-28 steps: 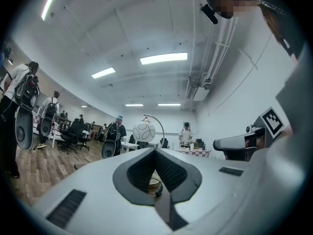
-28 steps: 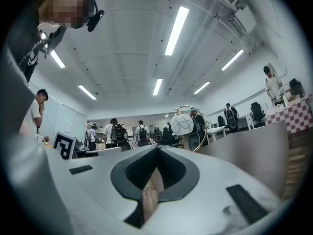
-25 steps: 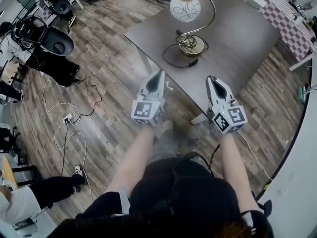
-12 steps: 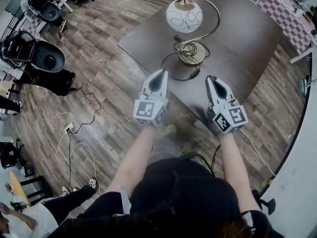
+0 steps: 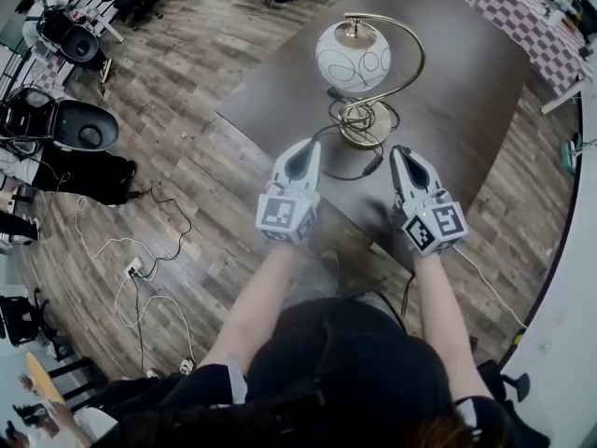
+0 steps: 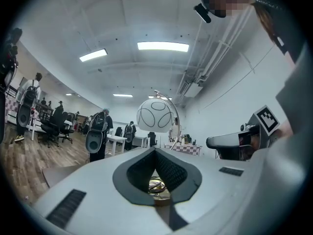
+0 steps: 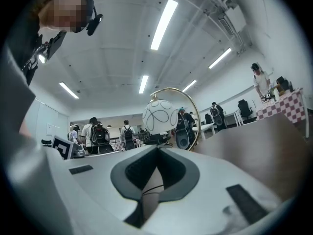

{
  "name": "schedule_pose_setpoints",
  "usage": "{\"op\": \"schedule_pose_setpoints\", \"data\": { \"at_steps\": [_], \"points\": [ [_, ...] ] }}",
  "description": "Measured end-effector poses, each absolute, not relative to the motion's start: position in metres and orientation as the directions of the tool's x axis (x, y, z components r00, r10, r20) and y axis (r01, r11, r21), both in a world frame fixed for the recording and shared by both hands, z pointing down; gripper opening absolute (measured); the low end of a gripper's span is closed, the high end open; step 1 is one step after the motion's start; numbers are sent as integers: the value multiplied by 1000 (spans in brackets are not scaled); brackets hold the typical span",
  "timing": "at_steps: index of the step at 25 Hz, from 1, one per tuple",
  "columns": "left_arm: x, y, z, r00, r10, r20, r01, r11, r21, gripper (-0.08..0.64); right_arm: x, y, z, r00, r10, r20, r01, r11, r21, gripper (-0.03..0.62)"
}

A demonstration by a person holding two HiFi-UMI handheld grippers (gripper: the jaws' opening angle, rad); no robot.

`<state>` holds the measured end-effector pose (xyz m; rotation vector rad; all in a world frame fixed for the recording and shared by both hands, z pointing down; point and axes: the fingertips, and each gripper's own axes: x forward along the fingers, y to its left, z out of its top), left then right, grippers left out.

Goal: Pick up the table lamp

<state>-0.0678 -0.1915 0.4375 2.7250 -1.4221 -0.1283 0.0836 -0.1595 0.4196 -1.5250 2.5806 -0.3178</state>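
Left gripper (image 5: 301, 152) and right gripper (image 5: 403, 157): both jaws together, nothing in them, held level over the near edge of the table (image 5: 485, 73). Cord (image 5: 354, 176) loops just ahead, between the two, so don't snag it. Table lamp (image 5: 353, 57) stands upright just beyond, base (image 5: 360, 134) nearest, globe above. I'd open the jaws first, clamp the gold stem (image 5: 419, 59) low, steady the base with the other gripper, and stay off the globe, which is likely fragile

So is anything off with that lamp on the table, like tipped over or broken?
Nothing looks damaged. The table lamp stands upright on the table, and its globe is whole. The only untidy bits are its black cord, lying in a loose loop by the base, and the cables trailing across the floor.
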Motion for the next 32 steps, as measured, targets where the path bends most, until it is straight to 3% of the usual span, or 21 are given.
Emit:
{"op": "schedule_pose_setpoints", "data": {
  "at_steps": [27,32],
  "points": [
    [-32,-237,461,588,-807,-47,-796,-589,138,2,98,-207,421,-479,-877,19,-863,468,-190,6],
    [-26,-250,469,573,-819,-29,-807,-569,160,28,113,-223,412,-478,-879,-2,-862,469,-191,32]
  ]
}}
